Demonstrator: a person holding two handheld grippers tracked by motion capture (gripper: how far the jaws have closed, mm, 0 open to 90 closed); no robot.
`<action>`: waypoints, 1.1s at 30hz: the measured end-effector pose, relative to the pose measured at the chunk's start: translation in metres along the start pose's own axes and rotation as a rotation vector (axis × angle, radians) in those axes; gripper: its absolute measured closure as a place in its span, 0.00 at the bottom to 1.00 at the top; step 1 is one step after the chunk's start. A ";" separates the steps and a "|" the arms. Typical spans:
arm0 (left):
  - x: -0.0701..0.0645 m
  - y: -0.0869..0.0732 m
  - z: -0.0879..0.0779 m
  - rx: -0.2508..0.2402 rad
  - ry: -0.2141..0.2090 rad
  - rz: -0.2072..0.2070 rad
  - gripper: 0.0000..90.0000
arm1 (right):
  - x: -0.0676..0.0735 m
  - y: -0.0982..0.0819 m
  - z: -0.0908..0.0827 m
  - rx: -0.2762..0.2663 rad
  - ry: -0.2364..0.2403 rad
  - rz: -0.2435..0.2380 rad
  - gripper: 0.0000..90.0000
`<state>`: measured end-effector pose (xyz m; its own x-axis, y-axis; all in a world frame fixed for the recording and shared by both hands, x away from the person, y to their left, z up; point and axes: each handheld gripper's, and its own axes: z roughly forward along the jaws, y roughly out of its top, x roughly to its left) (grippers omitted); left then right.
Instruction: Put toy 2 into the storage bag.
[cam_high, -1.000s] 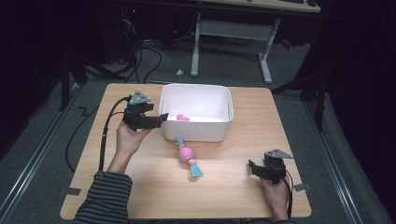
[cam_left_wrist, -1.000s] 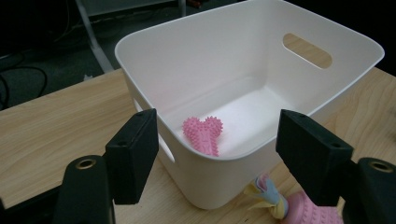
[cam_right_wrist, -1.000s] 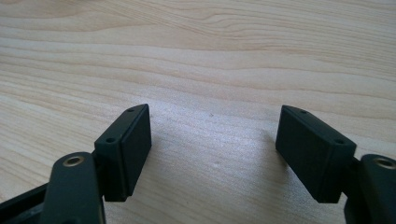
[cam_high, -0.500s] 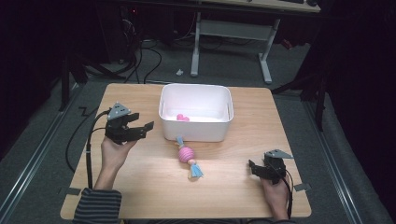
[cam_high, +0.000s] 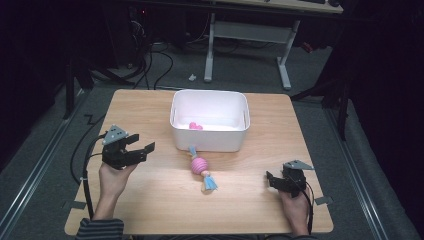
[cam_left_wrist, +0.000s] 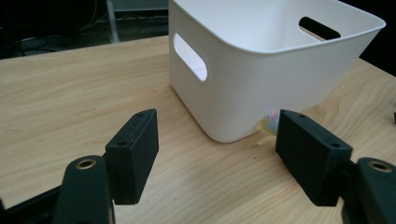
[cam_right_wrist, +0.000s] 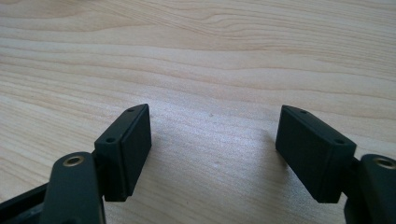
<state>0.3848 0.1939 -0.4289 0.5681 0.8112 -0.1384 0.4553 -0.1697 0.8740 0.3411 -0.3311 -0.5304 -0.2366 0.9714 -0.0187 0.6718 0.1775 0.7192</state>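
We had drawn the left hand-held gripper (cam_high: 140, 148), jaws apart and empty, back from the bin (cam_high: 210, 145); the toy (cam_high: 202, 167) beside it awaited pickup.

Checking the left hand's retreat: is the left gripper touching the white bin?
Apart. In the high view, bare table lies between the left gripper and the white bin; the left gripper view shows its open fingers empty.

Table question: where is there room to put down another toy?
Bare wood lies between the bin and the left gripper, and between the rope toy and the right gripper. It is crowded just in front of the bin.
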 end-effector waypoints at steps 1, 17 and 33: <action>0.000 -0.003 0.000 0.002 0.001 -0.003 0.34 | 0.000 0.000 0.000 0.000 0.000 0.000 0.30; -0.001 -0.048 0.014 0.055 0.018 -0.044 0.33 | 0.000 0.000 0.000 0.000 0.000 0.000 0.30; -0.006 -0.077 0.036 0.138 0.045 -0.049 0.33 | 0.000 0.000 0.000 0.000 0.000 0.000 0.30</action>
<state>0.3717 0.1820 -0.5123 0.5129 0.8441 -0.1560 0.5734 -0.2016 0.7941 0.3411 -0.3311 -0.5304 -0.2367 0.9714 -0.0189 0.6717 0.1777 0.7192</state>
